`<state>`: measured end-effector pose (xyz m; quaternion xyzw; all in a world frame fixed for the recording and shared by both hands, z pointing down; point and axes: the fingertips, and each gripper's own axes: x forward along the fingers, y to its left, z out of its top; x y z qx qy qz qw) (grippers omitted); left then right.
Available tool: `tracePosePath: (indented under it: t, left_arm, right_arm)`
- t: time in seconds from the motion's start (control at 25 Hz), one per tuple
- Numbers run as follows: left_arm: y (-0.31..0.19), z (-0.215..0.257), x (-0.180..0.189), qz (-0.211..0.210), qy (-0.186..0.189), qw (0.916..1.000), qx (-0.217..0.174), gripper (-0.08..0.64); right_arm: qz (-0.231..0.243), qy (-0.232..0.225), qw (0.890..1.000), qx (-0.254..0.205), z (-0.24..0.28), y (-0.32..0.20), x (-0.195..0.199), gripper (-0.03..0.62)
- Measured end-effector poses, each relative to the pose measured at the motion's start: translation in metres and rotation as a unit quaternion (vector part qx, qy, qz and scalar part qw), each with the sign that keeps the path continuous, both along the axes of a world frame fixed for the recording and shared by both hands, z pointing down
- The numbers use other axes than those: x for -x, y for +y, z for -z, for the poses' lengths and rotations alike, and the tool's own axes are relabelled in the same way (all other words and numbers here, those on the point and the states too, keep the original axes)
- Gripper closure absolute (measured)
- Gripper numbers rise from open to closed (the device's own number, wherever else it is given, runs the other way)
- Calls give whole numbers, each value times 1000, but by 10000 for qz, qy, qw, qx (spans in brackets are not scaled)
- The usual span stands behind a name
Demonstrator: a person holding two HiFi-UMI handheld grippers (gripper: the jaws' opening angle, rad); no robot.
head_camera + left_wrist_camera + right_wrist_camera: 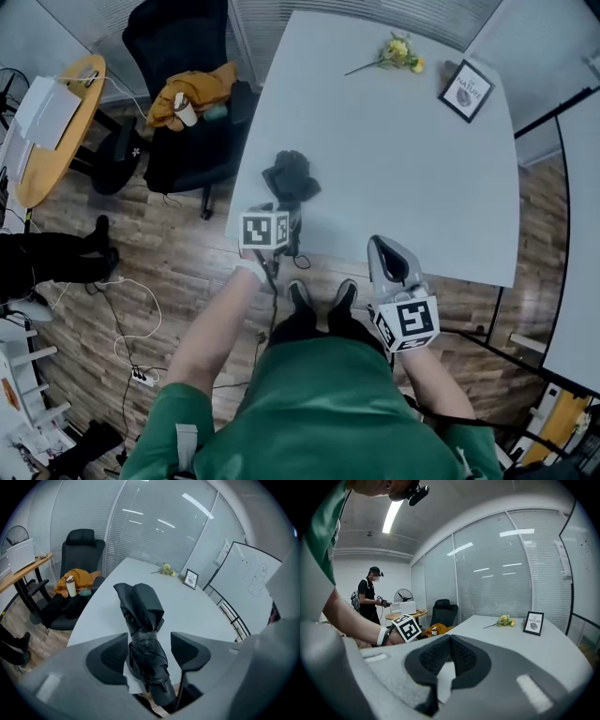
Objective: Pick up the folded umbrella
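Note:
The folded black umbrella [291, 176] lies on the white table [403, 169] near its front left edge, one end sticking out over the edge. My left gripper [281, 219] points down at it, under its marker cube. In the left gripper view the umbrella [143, 620] runs between the two pads [110, 656], which stand apart with a gap on the right side; the left gripper [149, 638] is open around it. My right gripper [381, 247] hovers at the table's front edge, right of the umbrella. Its jaws [449, 640] are shut with nothing between them.
A yellow flower [401, 51] and a small framed picture [466, 91] lie at the table's far side. A black office chair [187, 103] with an orange cloth and a cup stands left of the table, beside a round wooden desk [52, 131]. Cables cross the wooden floor [131, 319].

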<state>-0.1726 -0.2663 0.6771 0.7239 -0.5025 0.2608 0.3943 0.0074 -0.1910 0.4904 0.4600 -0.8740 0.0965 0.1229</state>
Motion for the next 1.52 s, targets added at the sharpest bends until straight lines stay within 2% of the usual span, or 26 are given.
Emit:
tracePosePath:
  t: [0.2, 0.4, 0.56, 0.72, 0.96, 1.36, 1.52]
  left_arm:
    - [-22, -24, -3, 68, -71, 9993, 364, 261]
    - [-37, -51, -6, -12, -412, 9971, 639, 251]
    - [-38, -66, -10, -23, -414, 9953, 877, 244]
    - [-38, -70, -10, 28, -622, 9936, 938, 244]
    - [-39, -68, -12, 132, -740, 9924, 977, 249]
    - [-35, -67, -8, 115, -485, 9921, 1148, 273]
    - [-29, -55, -12, 166, -104, 9956, 915, 278]
  right_arm:
    - [-185, -35, 9998, 52, 0, -11, -20, 589]
    - [-483, -29, 9987, 169, -9, -18, -45, 589]
    - [-627, -32, 9979, 174, -10, -16, -55, 589]
    - [-750, -8, 9970, 189, -12, -14, -67, 589]
    - [-838, 41, 9962, 215, -10, -13, -76, 589]
    - [-789, 19, 9965, 294, -15, -13, -77, 589]
    - [-770, -13, 9966, 306, -14, -15, -77, 589]
